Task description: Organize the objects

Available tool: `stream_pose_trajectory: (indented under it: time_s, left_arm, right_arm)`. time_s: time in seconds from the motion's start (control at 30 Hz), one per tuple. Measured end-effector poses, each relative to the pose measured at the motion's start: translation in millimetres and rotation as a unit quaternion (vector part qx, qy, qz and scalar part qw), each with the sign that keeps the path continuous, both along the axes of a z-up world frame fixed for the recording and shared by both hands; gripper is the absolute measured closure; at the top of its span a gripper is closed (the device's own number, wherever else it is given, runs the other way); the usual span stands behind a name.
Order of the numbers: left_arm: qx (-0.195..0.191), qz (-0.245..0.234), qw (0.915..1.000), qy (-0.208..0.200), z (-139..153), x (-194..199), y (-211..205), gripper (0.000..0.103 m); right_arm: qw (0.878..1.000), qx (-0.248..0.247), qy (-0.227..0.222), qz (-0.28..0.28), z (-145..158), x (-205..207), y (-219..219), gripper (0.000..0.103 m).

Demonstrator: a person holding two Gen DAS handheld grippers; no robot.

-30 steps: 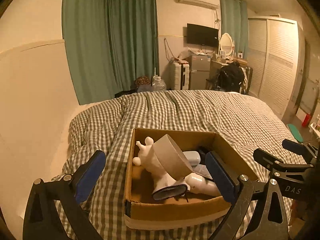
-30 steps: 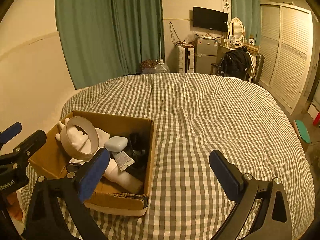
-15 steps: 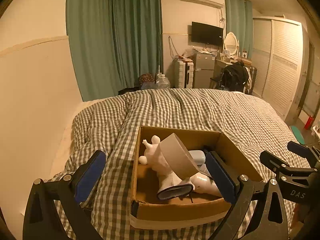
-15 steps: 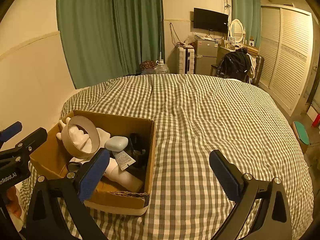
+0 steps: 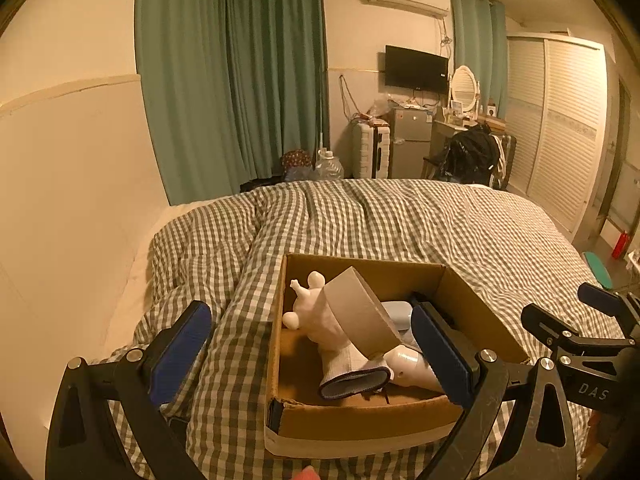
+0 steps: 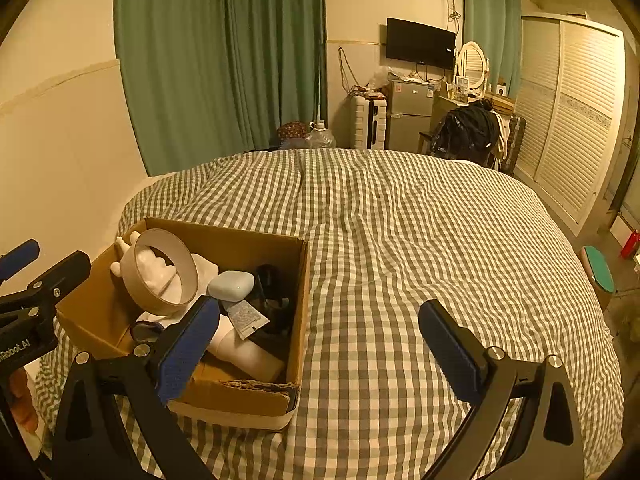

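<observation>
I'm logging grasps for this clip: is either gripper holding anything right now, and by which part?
Nothing is held. The left gripper and right gripper are both open and empty, above the bed; everything sits in the cardboard box.

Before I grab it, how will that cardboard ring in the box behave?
The cardboard ring is a thin hollow hoop, so probably light and easily squashed. It leans tilted against the white figure, so it may roll or topple once nudged.
</observation>
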State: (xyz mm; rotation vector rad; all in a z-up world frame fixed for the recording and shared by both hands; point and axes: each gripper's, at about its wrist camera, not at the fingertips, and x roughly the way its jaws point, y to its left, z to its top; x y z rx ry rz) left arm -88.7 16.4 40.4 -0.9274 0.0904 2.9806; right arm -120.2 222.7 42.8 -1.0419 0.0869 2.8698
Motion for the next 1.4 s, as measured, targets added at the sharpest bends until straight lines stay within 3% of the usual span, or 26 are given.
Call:
stream_pose_trajectory:
  time_s: [1.4]
  left_arm:
    - [0.0, 0.0, 1.0, -0.001, -6, 4, 1, 0.0]
  right_arm:
    - [1.0, -0.002, -0.003, 0.01, -8, -1, -13, 0.003]
